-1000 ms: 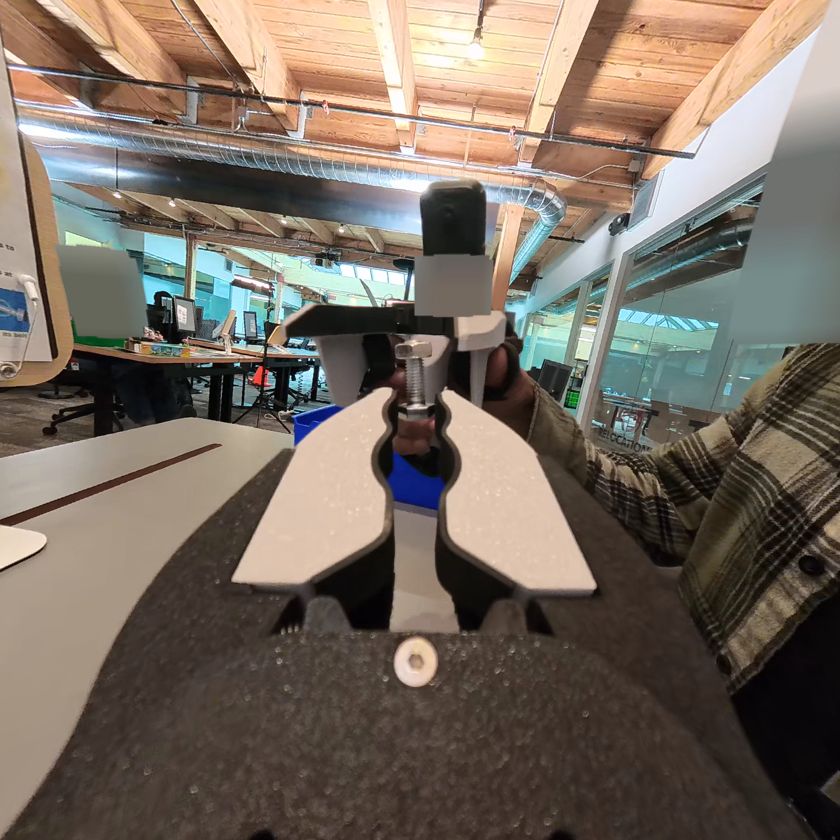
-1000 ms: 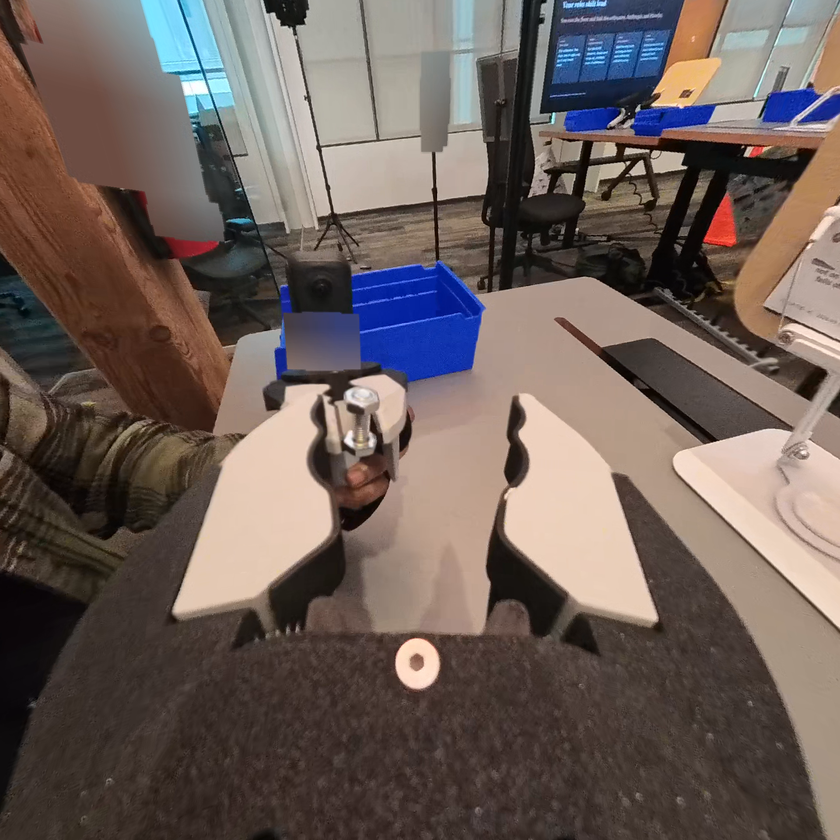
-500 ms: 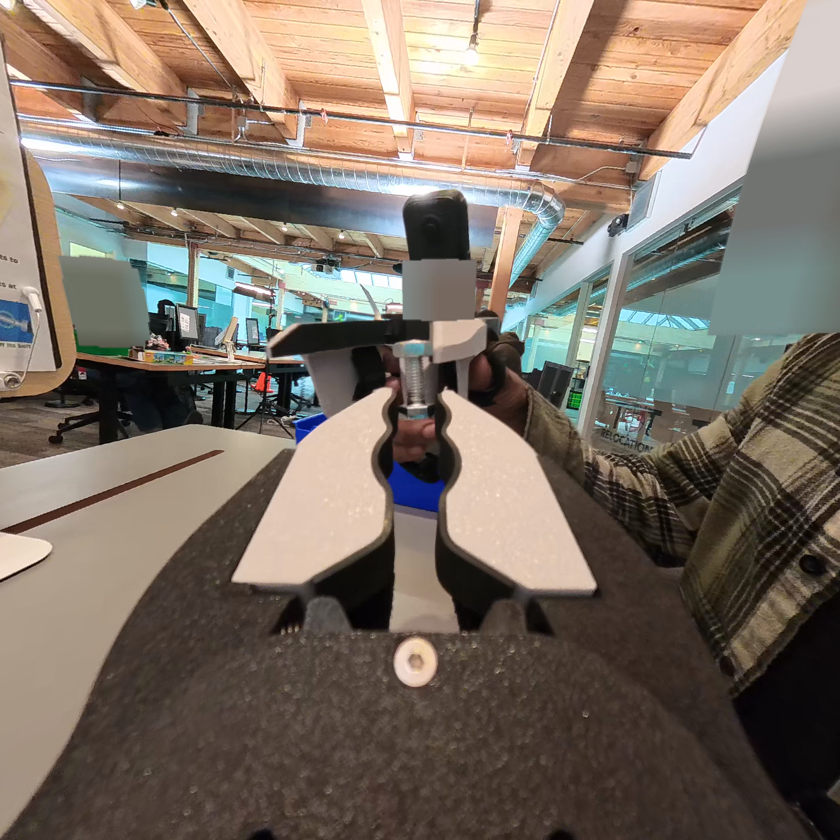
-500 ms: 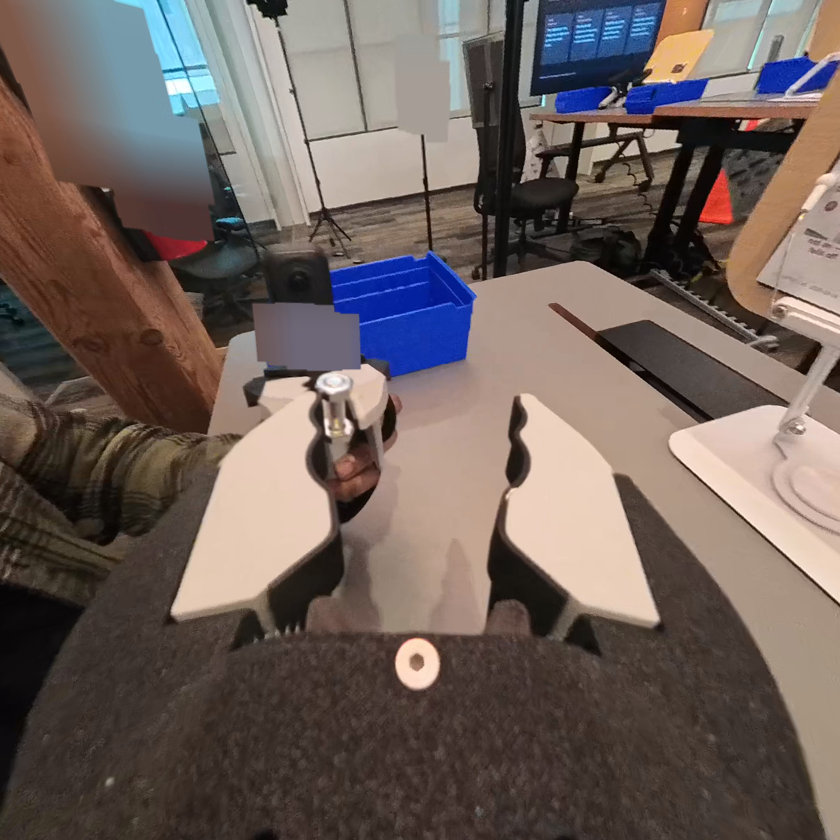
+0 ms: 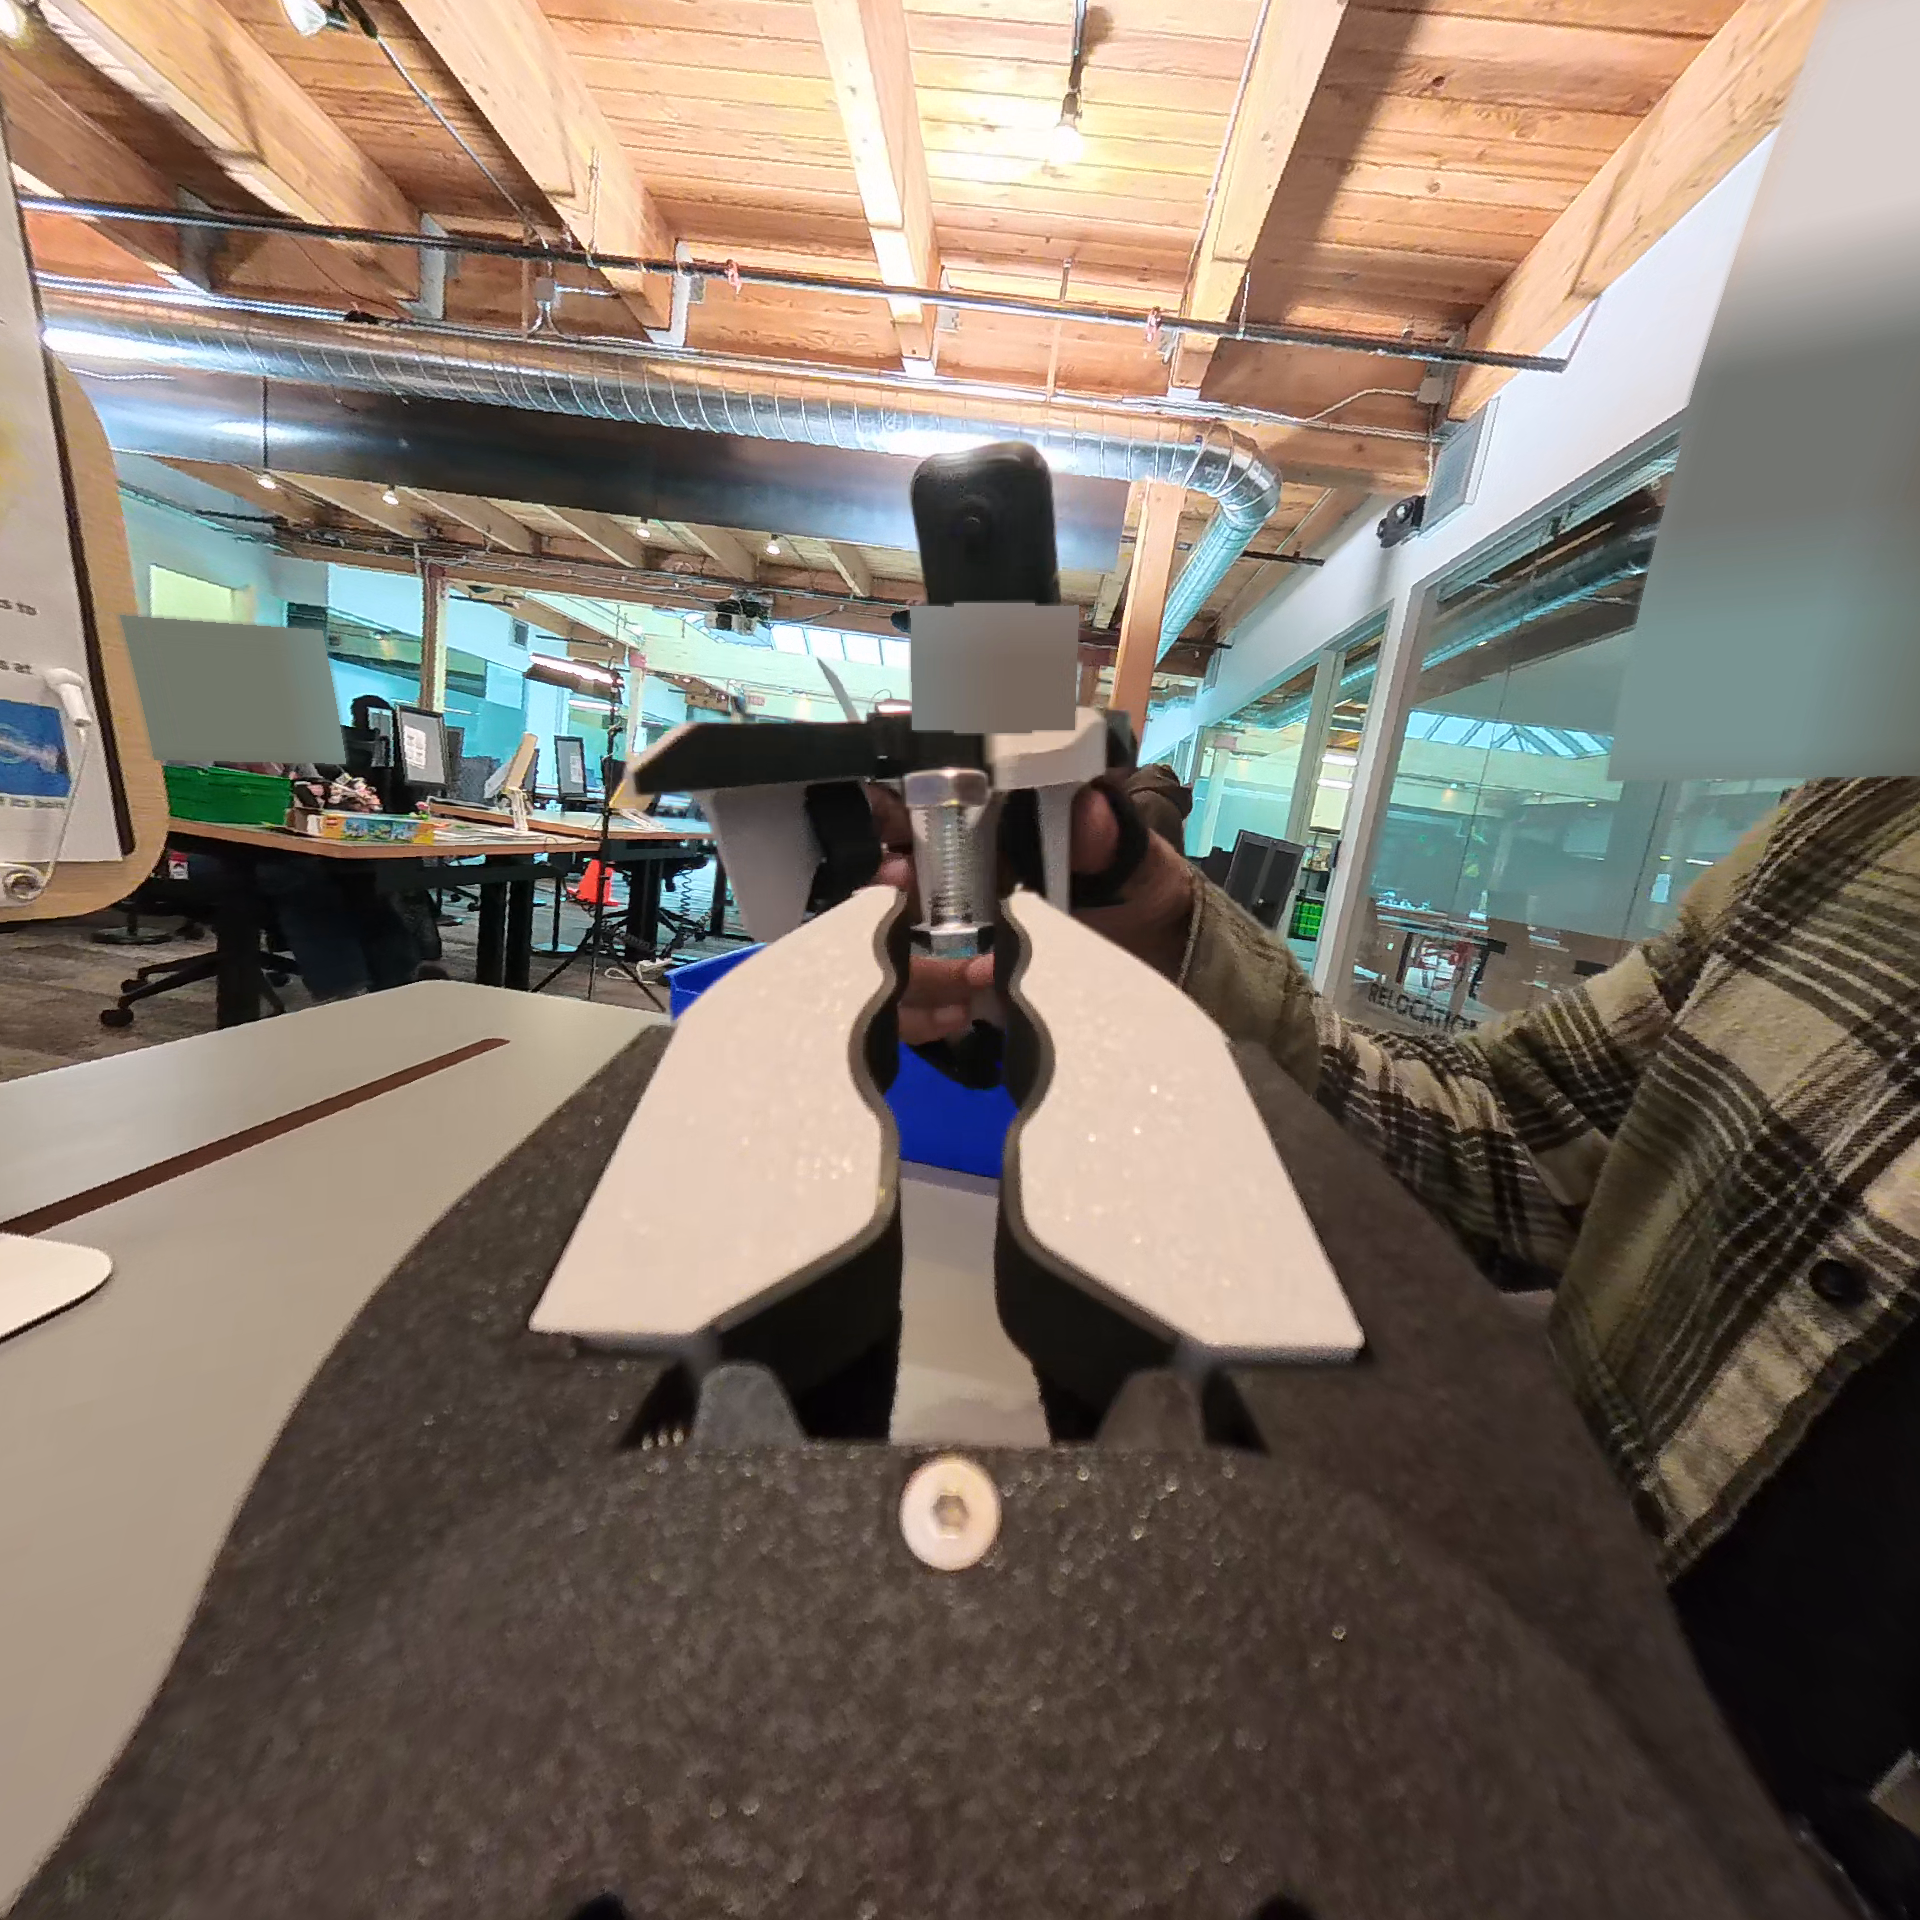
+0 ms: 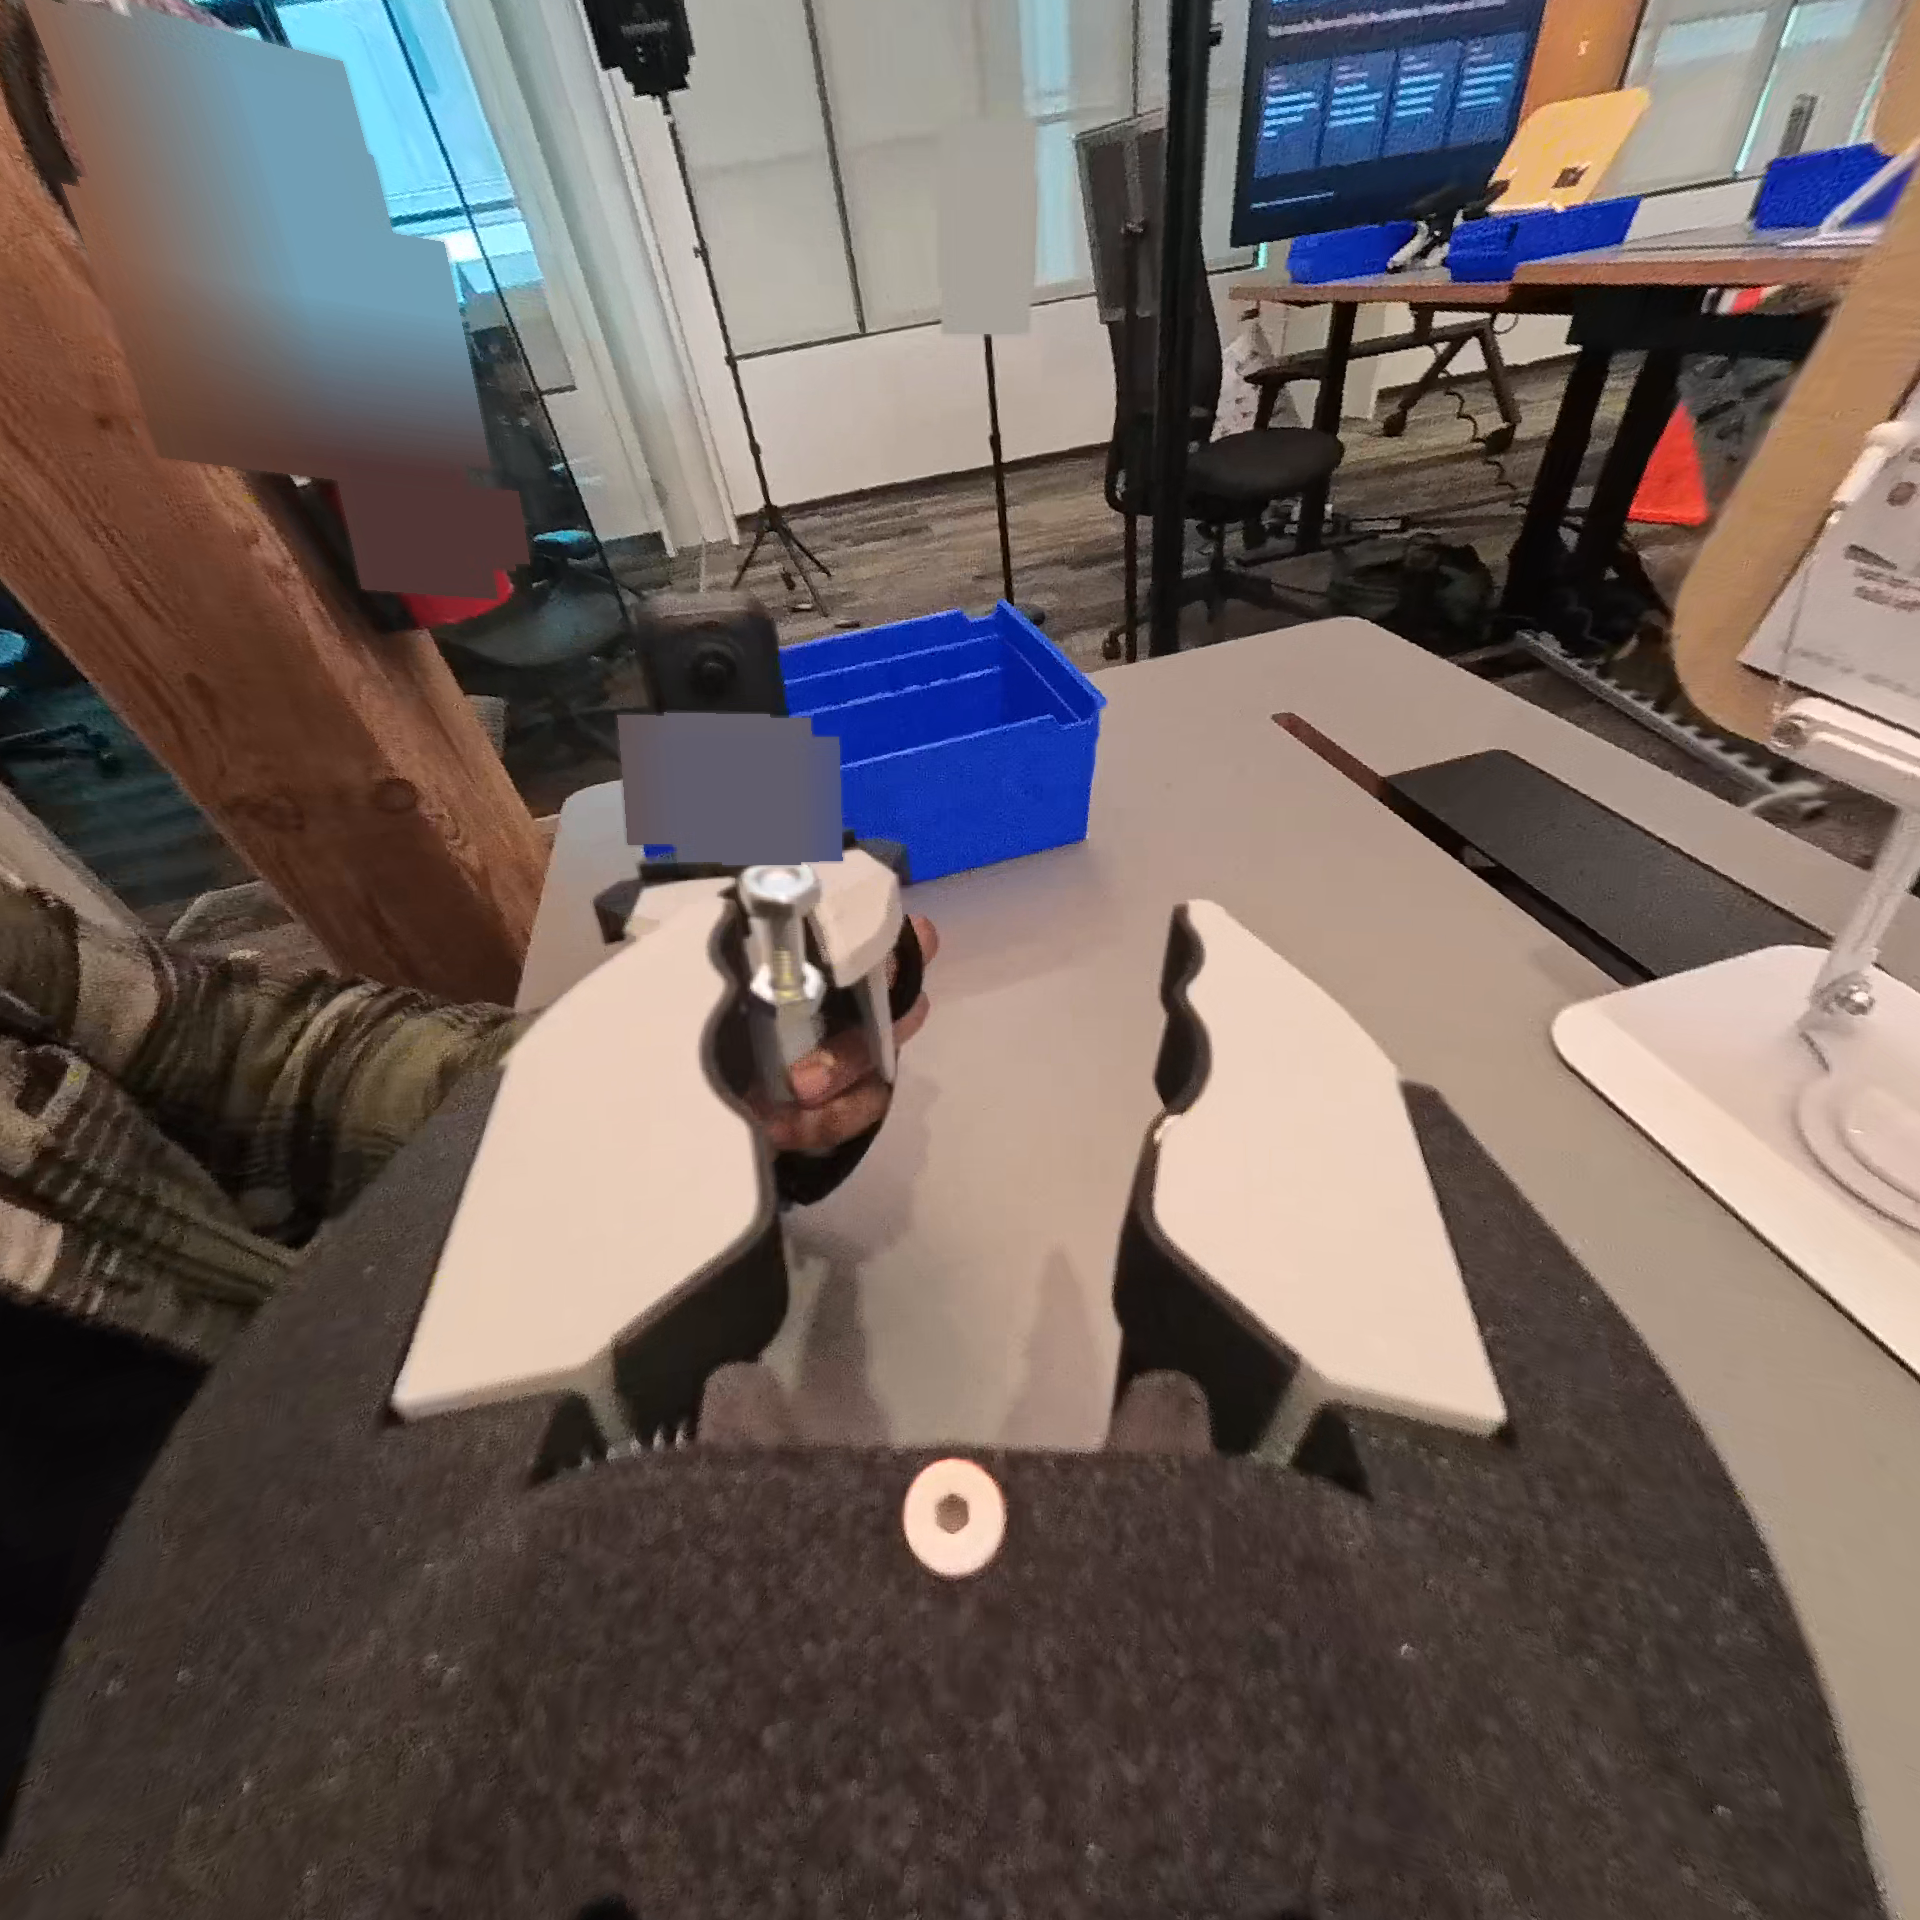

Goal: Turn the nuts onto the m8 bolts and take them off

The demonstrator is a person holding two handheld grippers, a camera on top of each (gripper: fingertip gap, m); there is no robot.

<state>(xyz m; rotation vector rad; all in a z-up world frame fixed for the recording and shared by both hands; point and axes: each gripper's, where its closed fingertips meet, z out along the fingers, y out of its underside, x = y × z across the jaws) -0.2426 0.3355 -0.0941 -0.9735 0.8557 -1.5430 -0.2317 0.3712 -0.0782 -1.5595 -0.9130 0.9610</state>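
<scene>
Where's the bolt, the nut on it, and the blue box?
bolt (image 5: pixel 948 844): left wrist view, on its threaded shaft.
nut (image 5: pixel 954 941): left wrist view, on its front face.
blue box (image 6: pixel 966 784): right wrist view, on its front wall.

A silver threaded steel M8 bolt (image 5: pixel 951 862) stands upright, hex head on top, its lower shank pinched between the left gripper's fingertips (image 5: pixel 883 935); a silver hex nut (image 5: pixel 954 943) sits level with them

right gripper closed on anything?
No: the right gripper stands wide open over the bare table, while the bolt sits in the other gripper.
</scene>
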